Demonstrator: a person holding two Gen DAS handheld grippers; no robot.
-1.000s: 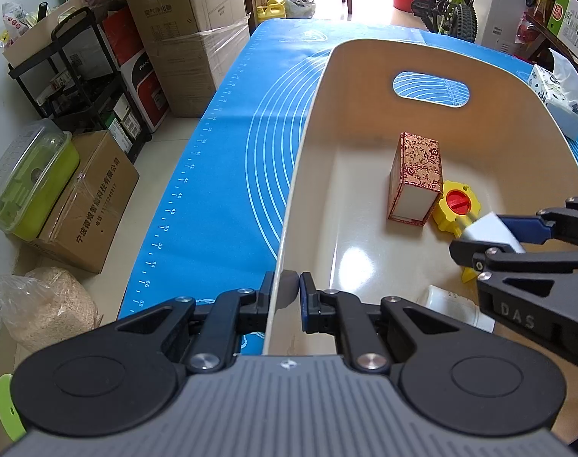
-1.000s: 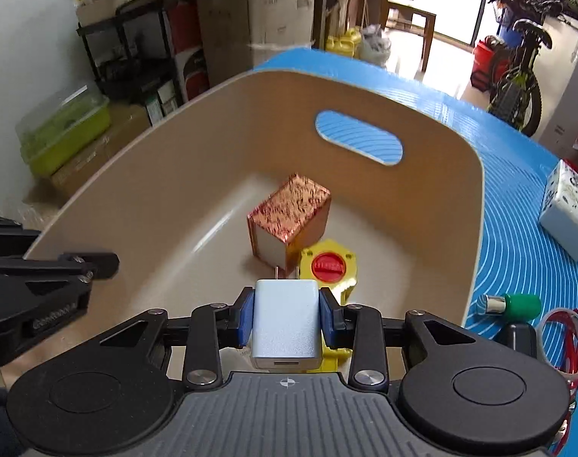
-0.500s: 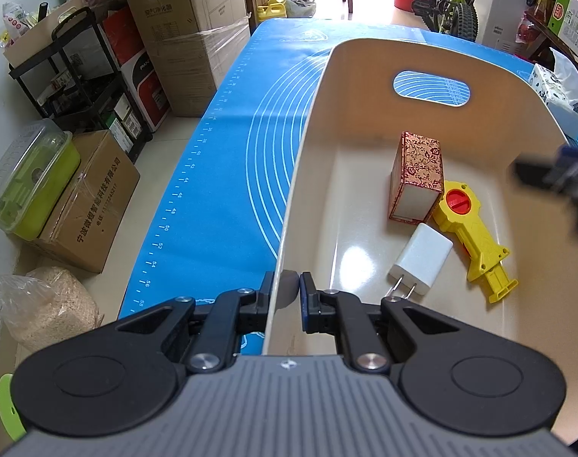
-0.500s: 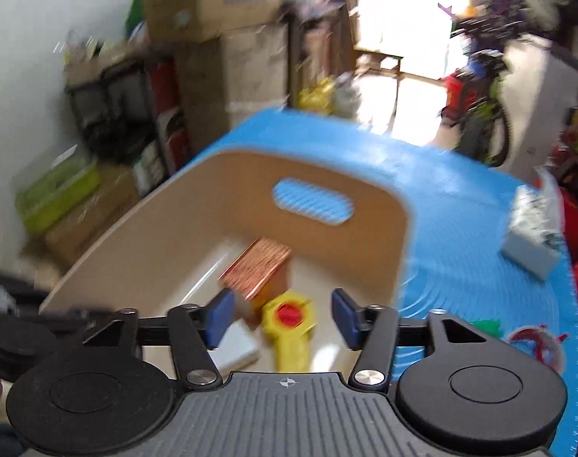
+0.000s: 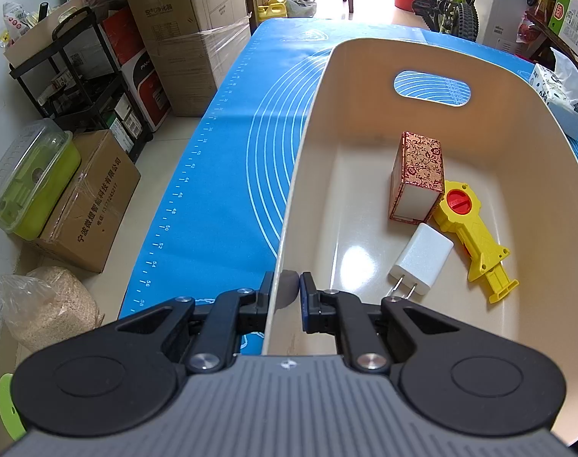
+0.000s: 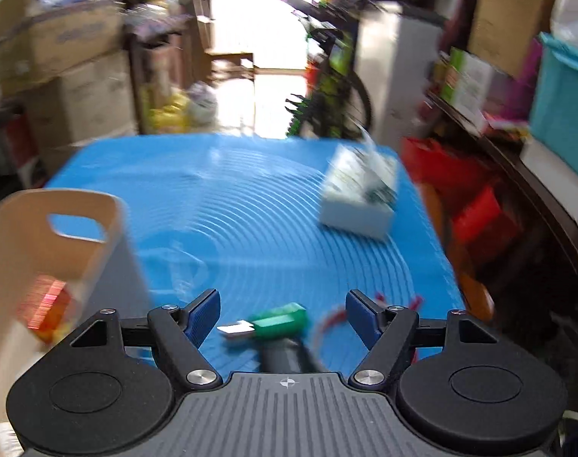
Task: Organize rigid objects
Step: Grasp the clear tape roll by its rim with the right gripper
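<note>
My left gripper [image 5: 285, 293] is shut on the near rim of a beige bin [image 5: 308, 160]. Inside the bin lie a red patterned box [image 5: 418, 175], a yellow toy with a red knob [image 5: 471, 228] and a white charger plug [image 5: 420, 261]. My right gripper [image 6: 283, 316] is open and empty above the blue mat [image 6: 250, 209], right of the bin [image 6: 60, 205]. A green item with a metal tip [image 6: 273, 323], a black cylinder [image 6: 285, 358] and a red loop [image 6: 327, 321] lie on the mat between its fingers. The right wrist view is blurred.
A white tissue box [image 6: 359, 198] stands on the mat at the far right; it also shows in the left wrist view [image 5: 559, 91]. Cardboard boxes [image 5: 190, 19], a black shelf [image 5: 79, 83] and a bike [image 5: 452, 3] stand around the table.
My right gripper opened and dropped the white charger plug in the bin, then swung right out of the bin to over the mat. My left gripper has kept its hold on the rim.
</note>
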